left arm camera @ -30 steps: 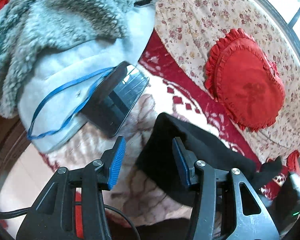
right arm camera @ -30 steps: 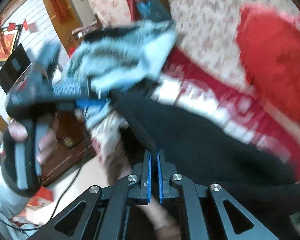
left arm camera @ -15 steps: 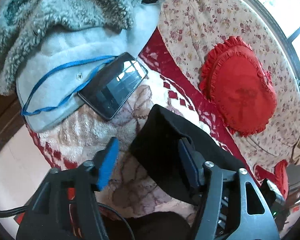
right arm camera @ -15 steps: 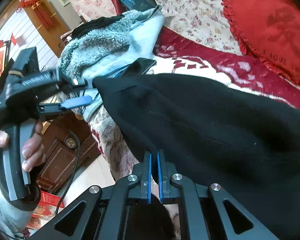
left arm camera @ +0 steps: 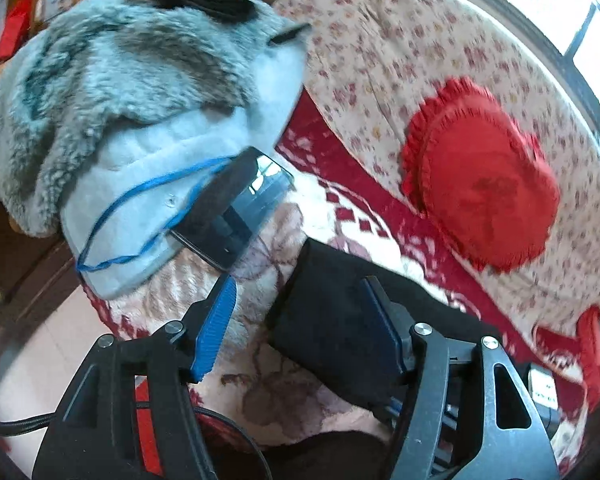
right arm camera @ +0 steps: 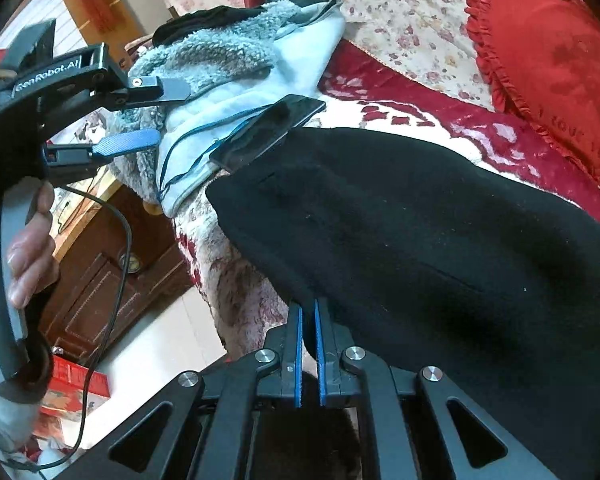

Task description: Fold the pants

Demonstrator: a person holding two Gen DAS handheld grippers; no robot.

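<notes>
Black pants (right arm camera: 420, 248) lie spread on a red and cream patterned blanket (left arm camera: 260, 360). In the left wrist view their near folded corner (left arm camera: 332, 320) sits between my open left gripper's (left arm camera: 300, 320) blue pads, which do not touch it. My right gripper (right arm camera: 308, 320) is shut on the front edge of the pants, with black cloth pinched between its blue pads (right arm camera: 298, 344). The left gripper also shows in the right wrist view (right arm camera: 148, 112), open, held in a hand left of the pants.
A phone (left arm camera: 236, 208) with a blue cord lies on a pale fleece coat (left arm camera: 120, 92) just beyond the pants' corner. A red heart cushion (left arm camera: 480, 184) rests on a floral cover. The blanket's edge drops to a floor and a wooden cabinet (right arm camera: 112, 280) at left.
The pants have been laid lower and flatter on the blanket, and my right gripper stays shut on their edge. My left gripper stays open, hovering at the corner with slight shifts.
</notes>
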